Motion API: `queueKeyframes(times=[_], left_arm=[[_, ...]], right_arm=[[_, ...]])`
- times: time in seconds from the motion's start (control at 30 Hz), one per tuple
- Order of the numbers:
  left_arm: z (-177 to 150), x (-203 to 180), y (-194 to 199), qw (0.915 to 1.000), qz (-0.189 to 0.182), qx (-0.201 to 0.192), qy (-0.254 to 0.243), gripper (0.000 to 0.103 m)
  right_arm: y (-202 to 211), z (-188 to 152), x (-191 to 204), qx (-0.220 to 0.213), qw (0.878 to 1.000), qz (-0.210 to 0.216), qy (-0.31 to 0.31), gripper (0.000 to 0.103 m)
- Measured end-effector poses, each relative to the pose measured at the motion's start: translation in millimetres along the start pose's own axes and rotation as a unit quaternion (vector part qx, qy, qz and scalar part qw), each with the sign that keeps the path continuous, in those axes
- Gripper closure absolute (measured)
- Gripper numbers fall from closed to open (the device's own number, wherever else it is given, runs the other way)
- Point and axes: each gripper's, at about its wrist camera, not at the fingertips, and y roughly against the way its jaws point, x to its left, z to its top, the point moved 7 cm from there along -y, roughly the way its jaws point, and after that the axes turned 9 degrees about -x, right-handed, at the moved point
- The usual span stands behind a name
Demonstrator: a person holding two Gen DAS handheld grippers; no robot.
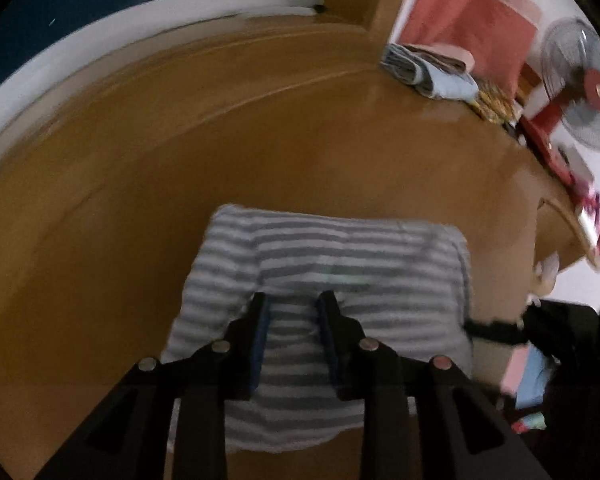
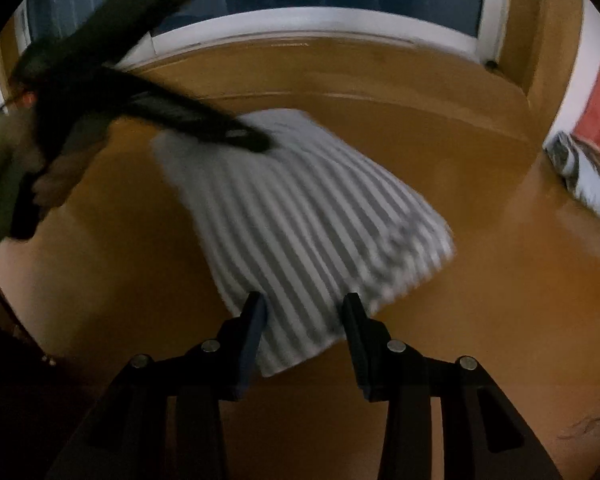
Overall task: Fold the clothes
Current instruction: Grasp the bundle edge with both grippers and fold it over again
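Both claws hang with jaws apart, gripping nothing: my left claw over the folded striped garment on the brown surface, my right claw at its near edge. Snagging the cloth could undo the fold.

Each camera is sitting on its own gripper, looking forward and down past the two fingers at the table. Both are seeing the striped cloth close up, just beyond the fingertips, from different sides.
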Motion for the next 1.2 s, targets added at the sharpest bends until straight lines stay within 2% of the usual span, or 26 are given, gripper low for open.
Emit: queueKeyframes(times=[0.07,0.13,0.23,0.37,0.43,0.5,0.6,0.67,0.83,0.9,0.93,1.07,1.13,1.17,1.2], left_arm=[[-12.6,2.4,15.0,0.9998,0.002,-0.005,0.020,0.079],[-11.4,2.9,26.5,0.9992,0.003,-0.021,0.034,0.079],[1.4,8.9,36.9,0.9981,0.008,-0.046,0.039,0.079],[7.5,9.1,14.3,0.9988,0.015,-0.037,0.029,0.078],[4.4,4.9,-3.6,0.9993,0.012,-0.026,0.024,0.078],[-0.1,1.5,-14.3,0.9994,0.021,-0.026,0.011,0.078],[-6.8,1.7,-13.8,0.9991,0.024,-0.036,-0.003,0.075],[-12.8,6.6,-11.8,0.9990,0.017,-0.040,0.010,0.075],[-21.7,18.1,-7.4,0.9972,-0.008,-0.059,0.044,0.074],[-21.9,19.1,-9.0,0.9966,-0.014,-0.064,0.050,0.073],[-22.6,20.1,-9.0,0.9962,-0.016,-0.068,0.052,0.072],[-29.9,32.5,-8.0,0.9925,-0.014,-0.079,0.092,0.071],[-33.1,37.6,-7.4,0.9906,-0.013,-0.082,0.109,0.071],[-34.4,39.1,-7.3,0.9903,-0.008,-0.083,0.111,0.071],[-34.8,39.4,-7.2,0.9903,-0.006,-0.083,0.112,0.071]], right_arm=[[3.6,-2.9,-2.8,0.006,1.000,0.008,-0.010,0.064],[7.4,-1.0,-7.3,0.007,0.999,0.020,-0.030,0.064],[18.6,18.6,-32.7,-0.022,0.994,0.035,-0.105,0.064],[8.0,43.3,-75.6,-0.040,0.975,0.034,-0.216,0.064],[-5.9,47.9,-88.8,-0.037,0.970,0.019,-0.241,0.067],[-18.4,51.3,-92.0,-0.032,0.967,0.014,-0.251,0.077],[-25.5,51.4,-85.6,-0.027,0.967,0.019,-0.254,0.078],[-18.7,45.5,-79.4,-0.021,0.967,0.023,-0.251,0.078],[-33.4,48.5,-76.5,-0.007,0.966,0.031,-0.256,0.077],[-38.8,50.7,-77.6,-0.004,0.968,0.029,-0.250,0.082],[-39.4,52.3,-76.2,-0.005,0.969,0.025,-0.245,0.090],[-24.4,62.4,-72.6,-0.036,0.972,-0.016,-0.232,0.096],[-9.4,61.7,-75.7,-0.051,0.966,-0.047,-0.249,0.099],[-2.1,59.1,-80.8,-0.056,0.962,-0.075,-0.258,0.103],[5.5,55.2,-92.5,-0.062,0.956,-0.116,-0.264,0.103]])
